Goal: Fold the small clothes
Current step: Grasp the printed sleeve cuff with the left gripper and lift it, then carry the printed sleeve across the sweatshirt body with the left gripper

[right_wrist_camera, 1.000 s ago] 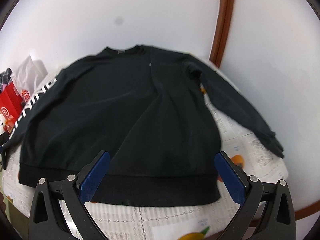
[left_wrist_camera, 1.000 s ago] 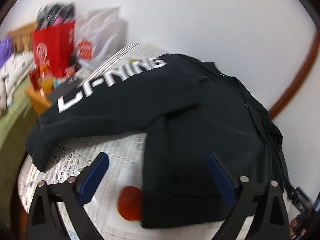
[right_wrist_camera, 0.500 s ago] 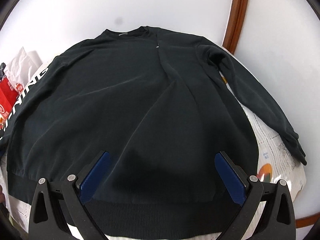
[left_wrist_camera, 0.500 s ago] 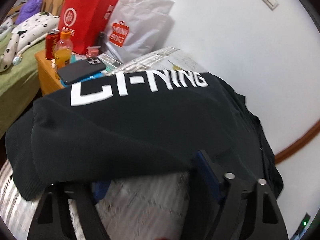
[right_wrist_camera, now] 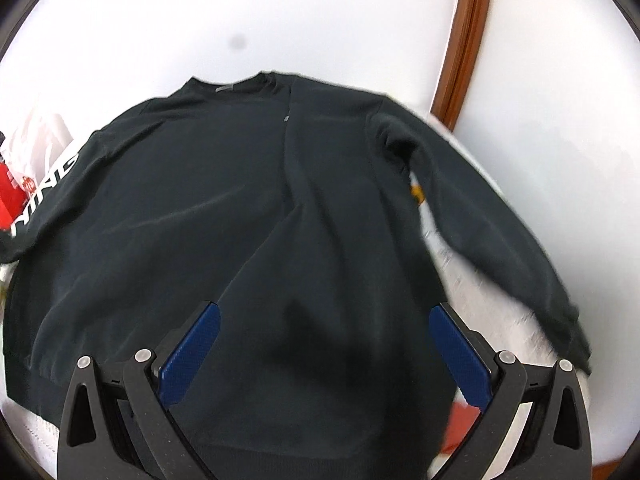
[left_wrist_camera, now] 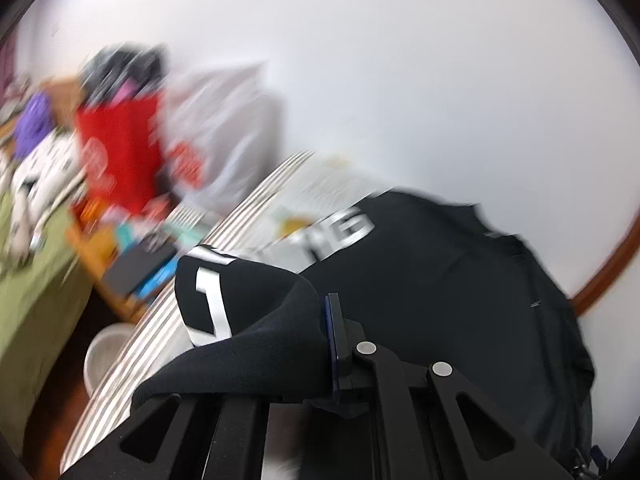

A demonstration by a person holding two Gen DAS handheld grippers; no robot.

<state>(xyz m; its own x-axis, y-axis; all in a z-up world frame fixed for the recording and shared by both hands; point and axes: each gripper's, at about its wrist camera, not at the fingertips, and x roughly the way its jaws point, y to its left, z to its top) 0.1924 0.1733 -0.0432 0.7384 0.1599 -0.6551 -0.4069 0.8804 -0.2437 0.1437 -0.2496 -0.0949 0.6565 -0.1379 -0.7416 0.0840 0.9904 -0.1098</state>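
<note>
Half a second before, the left gripper (left_wrist_camera: 326,344) was wide around the lettered sleeve (left_wrist_camera: 248,308); now its jaws were pressed together on that sleeve and had raised it. The right gripper (right_wrist_camera: 324,350) hung wide open, holding nothing, over the near hem of the black sweatshirt (right_wrist_camera: 224,216), which lay flat on the table (right_wrist_camera: 496,304). Far left stood a blurred red bag (left_wrist_camera: 120,156).

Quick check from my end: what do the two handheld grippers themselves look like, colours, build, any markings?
Both match. The right gripper has matte black angular linkage arms with triangular cut-outs, round silver pivot pins, and flat fingers faced with textured blue pads. The left gripper shows the same black frame, silver pins and a blue pad edge. No cables, labels or sleeves are visible.
</note>
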